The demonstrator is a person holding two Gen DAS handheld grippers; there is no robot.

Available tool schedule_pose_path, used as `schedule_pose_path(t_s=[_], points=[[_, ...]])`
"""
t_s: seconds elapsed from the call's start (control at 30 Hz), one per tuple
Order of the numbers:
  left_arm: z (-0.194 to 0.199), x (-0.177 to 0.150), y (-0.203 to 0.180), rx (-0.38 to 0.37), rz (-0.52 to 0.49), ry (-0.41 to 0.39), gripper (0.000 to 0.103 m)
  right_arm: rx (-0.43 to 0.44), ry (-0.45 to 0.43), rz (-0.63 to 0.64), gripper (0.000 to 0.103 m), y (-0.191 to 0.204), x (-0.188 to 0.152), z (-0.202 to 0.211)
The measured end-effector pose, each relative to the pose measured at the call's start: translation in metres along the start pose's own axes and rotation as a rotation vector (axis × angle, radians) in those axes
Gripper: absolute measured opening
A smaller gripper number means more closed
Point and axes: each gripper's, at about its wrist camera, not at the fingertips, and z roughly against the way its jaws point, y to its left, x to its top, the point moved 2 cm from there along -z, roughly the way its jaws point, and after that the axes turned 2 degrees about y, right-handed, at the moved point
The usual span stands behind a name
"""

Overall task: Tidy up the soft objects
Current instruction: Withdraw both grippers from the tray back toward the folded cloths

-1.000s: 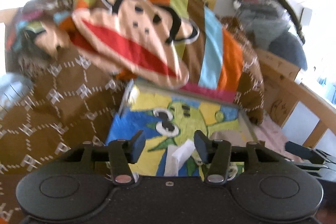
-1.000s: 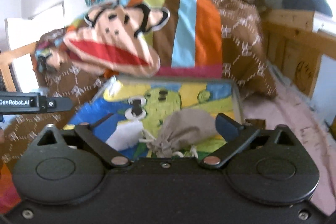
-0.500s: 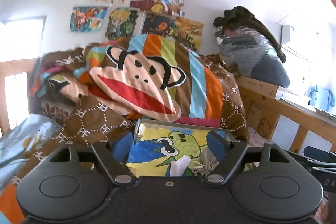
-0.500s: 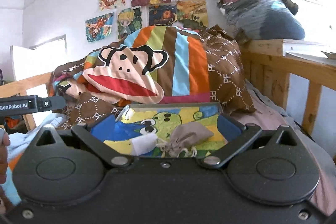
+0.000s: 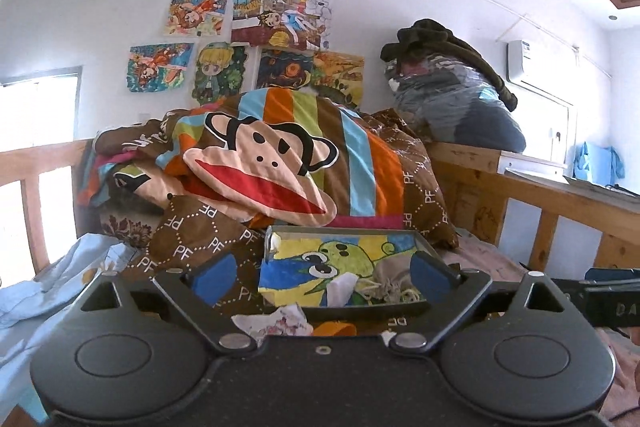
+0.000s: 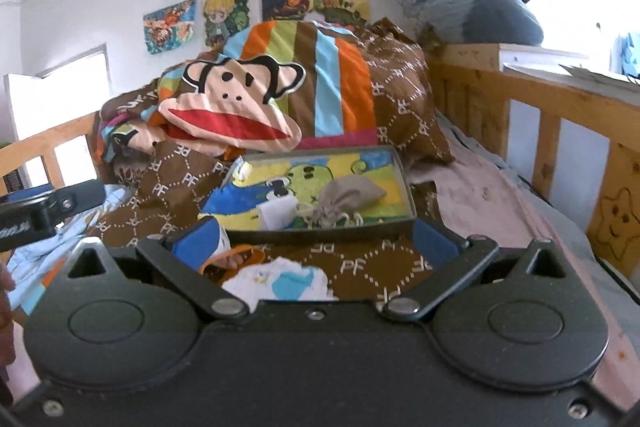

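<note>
Left gripper [image 5: 322,273]: spread wide, nothing between the blue pads [image 5: 208,277]; held low over the bed, aimed at the tray.
Right gripper [image 6: 316,243]: also spread wide, nothing held; body seen at the right edge of the left view.
Tray [image 5: 430,251]: shallow, grey-rimmed, flat on the brown quilt, just below the monkey pillow; bottom lined with a green cartoon drawing [image 5: 340,259] on yellow and blue.
Pouch [image 6: 348,197]: grey-beige drawstring bag inside the tray, right of centre, cords [image 6: 344,219] trailing toward the near rim.
White piece [image 6: 276,213]: small pale soft item inside the tray, just left of the pouch, touching its cords.
Loose cloths: white patterned one [image 5: 276,319] and an orange one [image 5: 334,327] on the quilt outside the tray, close under the left gripper; in the right view a white-and-blue cloth [image 6: 280,281] and an orange piece [image 6: 232,259] between that gripper's fingers, not clamped.
Quilt [image 6: 176,187]: brown with a white PF pattern, spread under the tray and bunched behind it.
Monkey pillow [image 5: 260,163]: propped against striped bedding [image 5: 360,163], chin overhanging the tray's far edge.
Bed rail [image 6: 560,123]: wooden, along the right side.
Bundle [image 5: 452,99]: plastic-wrapped clothes on the headboard ledge.
Posters [image 5: 248,43]: cartoon pictures on the white wall.
</note>
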Motion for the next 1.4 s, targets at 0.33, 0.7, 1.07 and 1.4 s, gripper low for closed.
schedule_pose_path(t_s=[0.33,0.7,1.07,1.4], points=[[0.031,-0.01,0.008,0.019,0.012,0.077,0.097,-0.027,0.072,-0.009,0.103,0.002,-0.01,0.007],[0.045,-0.027,0.007,0.025,-0.004,0.162,0.097,-0.061,0.118,0.001,0.103,0.004,-0.016,0.005],[0.037,-0.031,0.008,0.038,0.005,0.203,0.097,-0.084,0.166,0.033,0.103,0.003,-0.025,0.002],[0.037,-0.03,0.004,0.033,0.001,0.205,0.097,-0.076,0.167,0.019,0.103,-0.001,-0.025,0.007]])
